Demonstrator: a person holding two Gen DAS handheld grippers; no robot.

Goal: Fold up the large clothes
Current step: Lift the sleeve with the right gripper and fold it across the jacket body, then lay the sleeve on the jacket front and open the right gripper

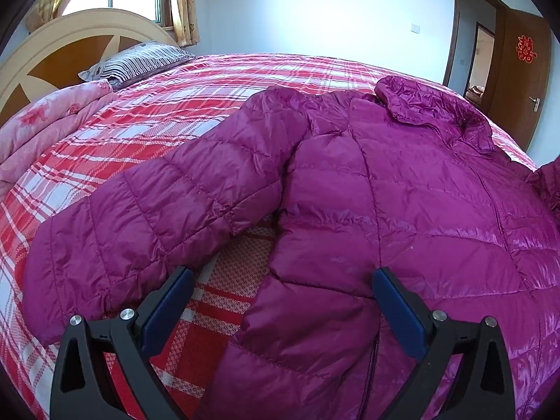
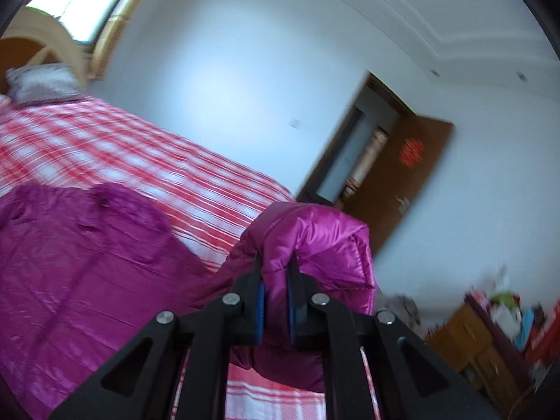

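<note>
Right gripper (image 2: 276,262) pinches the jacket's sleeve cuff (image 2: 315,245) thinly; slick fabric could slip free as it lifts.

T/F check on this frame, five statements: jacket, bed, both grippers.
1. The right gripper is clamped on a sleeve of the purple jacket. True.
2. The left gripper is shut on the jacket's hem. False: its jaws stand open above the jacket, gripping nothing.
3. The jacket lies on a red plaid bedsheet. True.
4. The door is closed. False: it stands open.
5. A striped pillow sits on top of the jacket. False: it lies by the headboard, apart from the jacket.
</note>
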